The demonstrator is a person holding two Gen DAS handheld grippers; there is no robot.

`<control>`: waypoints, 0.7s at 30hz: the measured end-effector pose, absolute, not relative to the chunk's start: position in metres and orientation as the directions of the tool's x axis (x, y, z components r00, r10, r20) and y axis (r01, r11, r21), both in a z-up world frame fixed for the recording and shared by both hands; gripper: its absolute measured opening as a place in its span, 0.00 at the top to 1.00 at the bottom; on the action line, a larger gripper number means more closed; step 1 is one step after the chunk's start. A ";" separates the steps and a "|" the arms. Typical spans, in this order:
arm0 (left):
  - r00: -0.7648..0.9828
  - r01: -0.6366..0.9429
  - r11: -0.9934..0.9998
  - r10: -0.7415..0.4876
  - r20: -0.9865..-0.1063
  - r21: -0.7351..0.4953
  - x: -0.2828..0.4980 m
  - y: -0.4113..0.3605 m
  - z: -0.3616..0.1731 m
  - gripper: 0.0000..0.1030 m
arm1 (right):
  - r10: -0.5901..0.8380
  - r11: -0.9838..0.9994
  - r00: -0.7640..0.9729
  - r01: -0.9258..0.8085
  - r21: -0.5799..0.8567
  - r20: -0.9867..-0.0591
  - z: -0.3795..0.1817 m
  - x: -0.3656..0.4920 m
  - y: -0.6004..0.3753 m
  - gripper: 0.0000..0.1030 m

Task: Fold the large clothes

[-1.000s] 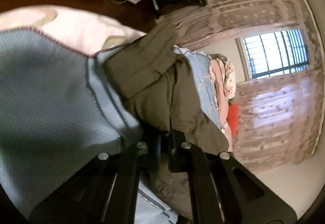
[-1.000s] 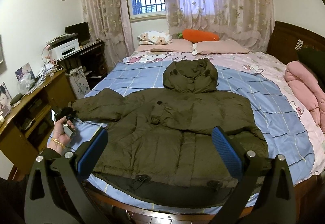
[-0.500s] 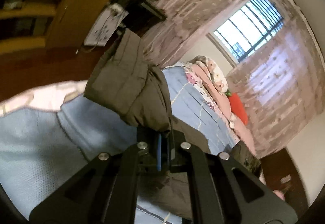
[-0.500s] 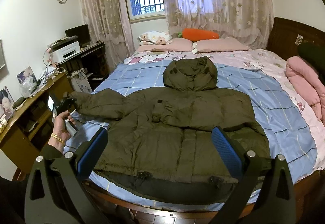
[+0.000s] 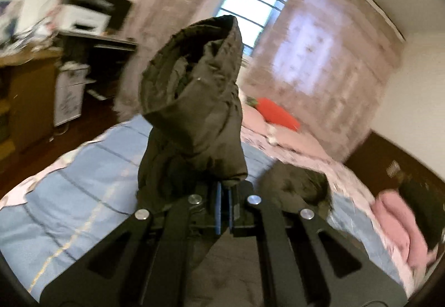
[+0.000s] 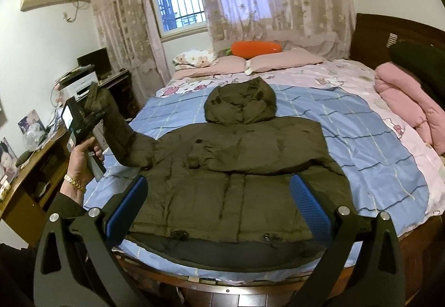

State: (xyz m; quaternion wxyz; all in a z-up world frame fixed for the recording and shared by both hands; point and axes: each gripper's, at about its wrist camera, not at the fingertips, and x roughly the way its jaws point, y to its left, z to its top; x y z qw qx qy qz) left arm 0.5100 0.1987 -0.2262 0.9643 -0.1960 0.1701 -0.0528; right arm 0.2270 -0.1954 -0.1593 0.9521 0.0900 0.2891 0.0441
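At the left edge of the right wrist view the person's left hand (image 6: 83, 151) holds the left gripper (image 6: 93, 115) raised, its fingers pressed together on the cuff end of the sleeve (image 6: 116, 129) of a dark olive hooded jacket (image 6: 239, 168); the left wrist view shows the same thing close up, the sleeve (image 5: 194, 112) standing up from the pinch in the centre of the frame with its open cuff uppermost. That sleeve climbs from the jacket's shoulder toward the upper left of the right wrist view, clear of the bed (image 6: 375, 145), while the body of the jacket lies flat and face up in the middle of the frame on the blue checked cover, hood (image 6: 240, 104) pointing at the pillows and hem near the lower edge. The other sleeve appears already laid across the chest. The step in hand looks like the first sleeve fold on this side: the sleeve is lifted but not yet laid down. The next move likely calls for carrying the cuff rightward across the chest, lowering it so that the sleeve lies flat without dragging the shoulder, then letting go. In the lower part of the frame the right gripper (image 6: 219, 201) hangs above the hem with its blue-padded fingers spread wide, holding nothing, well placed to steady the body or take a side edge.
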 end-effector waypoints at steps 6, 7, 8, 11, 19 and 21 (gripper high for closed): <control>0.885 0.168 0.942 -0.273 -0.377 -0.290 0.522 0.099 -0.229 0.97 | 0.103 0.976 0.833 0.020 0.216 -0.543 -0.163 0.216 -0.228 0.01; 0.872 0.195 0.939 -0.298 -0.389 -0.282 0.523 0.082 -0.231 0.97 | 0.099 0.975 0.833 0.027 0.220 -0.545 -0.164 0.215 -0.233 0.01; 0.859 0.224 0.938 -0.318 -0.400 -0.264 0.523 0.061 -0.233 0.97 | 0.094 0.974 0.832 0.038 0.224 -0.546 -0.165 0.212 -0.239 0.01; 0.832 0.283 0.932 -0.356 -0.425 -0.228 0.524 0.015 -0.238 0.97 | 0.078 0.969 0.834 0.064 0.237 -0.547 -0.167 0.207 -0.255 0.01; 0.742 0.360 0.920 -0.384 -0.549 -0.157 0.529 -0.078 -0.291 0.97 | 0.040 0.955 0.832 0.130 0.265 -0.553 -0.176 0.190 -0.292 0.01; 0.723 0.368 0.920 -0.375 -0.580 -0.136 0.530 -0.098 -0.309 0.97 | 0.035 0.953 0.830 0.139 0.267 -0.557 -0.178 0.187 -0.299 0.01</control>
